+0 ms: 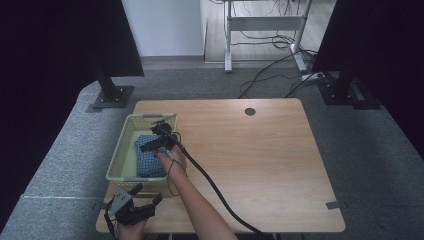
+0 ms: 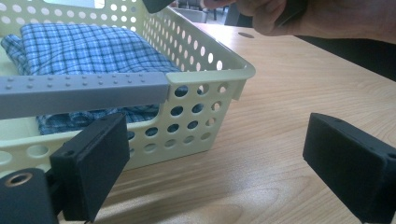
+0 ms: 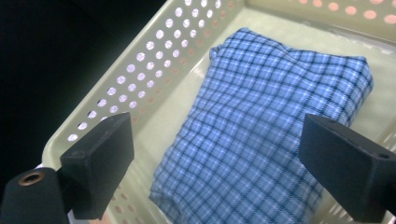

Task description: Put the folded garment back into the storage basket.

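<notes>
- In the high view I am seeing the basket (image 1: 122,150) sitting at about 9 o'clock on the desk (image 1: 260,160), close to its left edge.
- A folded blue checked cloth (image 1: 150,159) is lying flat inside the basket, on its floor.
- My right hand-held gripper (image 1: 159,141) is hanging over the basket, reaching in from the 5 o'clock side, with the person's right hand (image 1: 172,159) behind it and its cable (image 1: 215,192) trailing back across the desk toward 6 o'clock.
- In the right gripper view its jaws are standing wide apart with nothing between them; the cloth (image 3: 261,135) is lying below them, and the basket's holed wall (image 3: 140,88) is running past at 10 o'clock.
- I cannot tell from that view whether the pads are touching the cloth.
- My left hand-held gripper (image 1: 145,197) is resting low at 7 o'clock on the desk, just outside the basket's near wall.
- In the left gripper view its jaws are also spread wide and gripping nothing; the left pad (image 2: 91,165) is sitting right beside the basket's near corner (image 2: 205,107), the right pad (image 2: 350,161) over bare desk (image 2: 261,154).
- A grey handle strip (image 2: 84,91) is running along the basket's near rim, with the cloth (image 2: 88,46) showing behind it.
</notes>
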{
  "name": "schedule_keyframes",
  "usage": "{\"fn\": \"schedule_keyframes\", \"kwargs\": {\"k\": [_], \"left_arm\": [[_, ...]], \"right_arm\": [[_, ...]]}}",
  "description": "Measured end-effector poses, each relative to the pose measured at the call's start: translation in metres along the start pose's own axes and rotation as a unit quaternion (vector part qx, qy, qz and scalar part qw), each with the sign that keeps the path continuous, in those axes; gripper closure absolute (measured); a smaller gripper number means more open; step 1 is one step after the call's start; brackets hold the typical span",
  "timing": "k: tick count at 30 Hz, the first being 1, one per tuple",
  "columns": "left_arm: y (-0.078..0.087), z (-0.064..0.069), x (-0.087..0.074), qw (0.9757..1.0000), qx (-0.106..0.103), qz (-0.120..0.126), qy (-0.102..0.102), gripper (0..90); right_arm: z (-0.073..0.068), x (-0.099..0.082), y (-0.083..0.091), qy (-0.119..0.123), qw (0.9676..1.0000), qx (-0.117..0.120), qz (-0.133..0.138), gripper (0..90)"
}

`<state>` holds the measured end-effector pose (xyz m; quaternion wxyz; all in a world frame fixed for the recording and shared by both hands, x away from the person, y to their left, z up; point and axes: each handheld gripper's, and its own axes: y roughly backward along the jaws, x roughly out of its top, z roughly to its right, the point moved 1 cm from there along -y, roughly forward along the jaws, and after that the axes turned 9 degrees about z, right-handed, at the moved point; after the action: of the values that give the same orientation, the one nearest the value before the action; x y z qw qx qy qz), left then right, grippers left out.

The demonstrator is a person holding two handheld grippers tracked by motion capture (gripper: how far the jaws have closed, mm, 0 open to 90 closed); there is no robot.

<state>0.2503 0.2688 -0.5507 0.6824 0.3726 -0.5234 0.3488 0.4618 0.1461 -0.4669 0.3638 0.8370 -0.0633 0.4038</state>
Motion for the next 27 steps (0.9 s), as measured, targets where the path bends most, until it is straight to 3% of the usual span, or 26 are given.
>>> {"fn": "schedule_keyframes", "kwargs": {"k": [5,6,9,10,14,18,27], "left_arm": [[0.0,0.0,0.0,1.0,0.001,0.0,0.0,7.1],[0.0,0.0,0.0,1.0,0.001,0.0,0.001,7.1],[0.0,0.0,0.0,1.0,0.001,0.0,0.001,7.1],[0.0,0.0,0.0,1.0,0.001,-0.001,0.0,7.0],[0.0,0.0,0.0,1.0,0.001,-0.002,0.0,7.0],[-0.001,0.0,-0.001,1.0,0.002,-0.002,0.0,7.1],[0.001,0.0,-0.001,1.0,0.006,0.001,0.005,7.0]], "right_arm": [[0.001,-0.002,0.005,0.007,0.9997,0.021,0.012,2.3],[0.0,-0.003,0.006,0.02,0.9992,0.034,0.007,0.0],[-0.002,-0.005,0.008,0.038,0.9987,0.033,0.008,0.0],[-0.003,-0.008,0.012,0.05,0.9976,0.042,0.026,0.0],[-0.001,-0.011,0.019,0.05,0.9943,0.079,0.052,0.0],[0.001,-0.014,0.027,0.061,0.9939,0.074,0.055,0.0],[0.014,-0.018,0.045,0.052,0.9934,0.074,0.071,0.0]]}}
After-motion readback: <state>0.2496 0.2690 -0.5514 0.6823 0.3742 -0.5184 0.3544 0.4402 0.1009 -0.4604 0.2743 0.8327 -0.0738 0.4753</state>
